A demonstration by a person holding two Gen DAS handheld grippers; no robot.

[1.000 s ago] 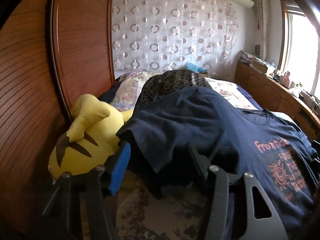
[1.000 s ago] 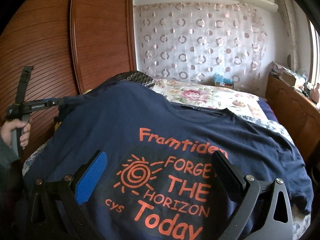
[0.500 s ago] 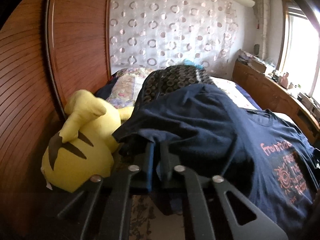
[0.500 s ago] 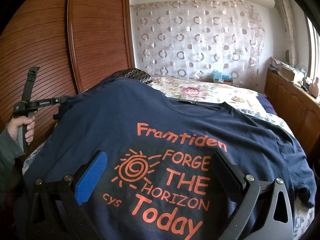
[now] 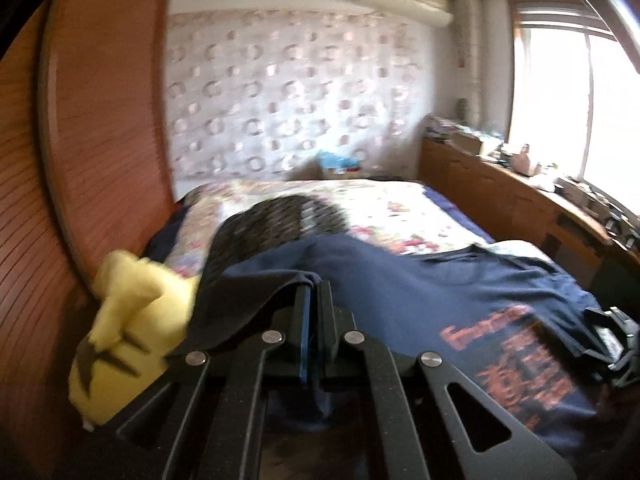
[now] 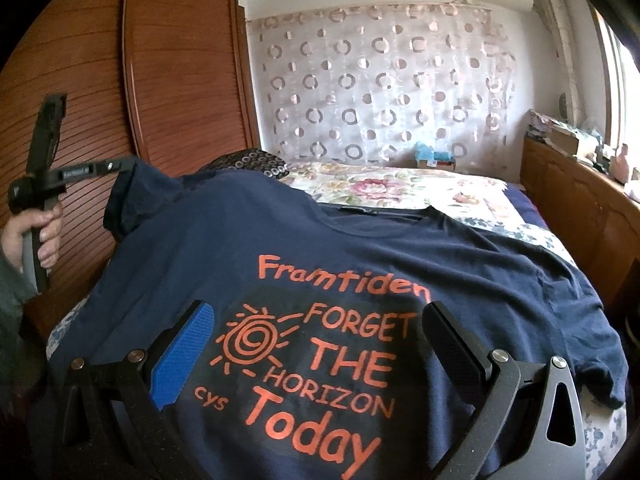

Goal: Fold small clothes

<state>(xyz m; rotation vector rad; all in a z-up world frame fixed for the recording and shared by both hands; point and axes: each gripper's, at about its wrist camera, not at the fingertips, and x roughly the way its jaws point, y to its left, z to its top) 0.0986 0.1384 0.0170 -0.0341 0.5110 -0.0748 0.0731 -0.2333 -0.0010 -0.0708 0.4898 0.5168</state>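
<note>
Left tongs [image 5: 314, 292] pinch the navy T-shirt [image 6: 360, 248] sleeve, lifted; right tongs [image 6: 316, 332] spread wide above its print

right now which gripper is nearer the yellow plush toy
Left. The left gripper is shut on the navy t-shirt sleeve right beside the yellow plush toy; the right gripper hovers open over the shirt's print, farther away.

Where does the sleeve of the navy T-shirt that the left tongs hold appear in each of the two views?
Left wrist view: the sleeve is just left of centre, pinched at the tips of the shut left tongs, beside the yellow plush toy.
Right wrist view: the sleeve is at upper left, lifted by the left tongs.
Shared landmark: the circle-patterned curtain behind the bed.
</note>
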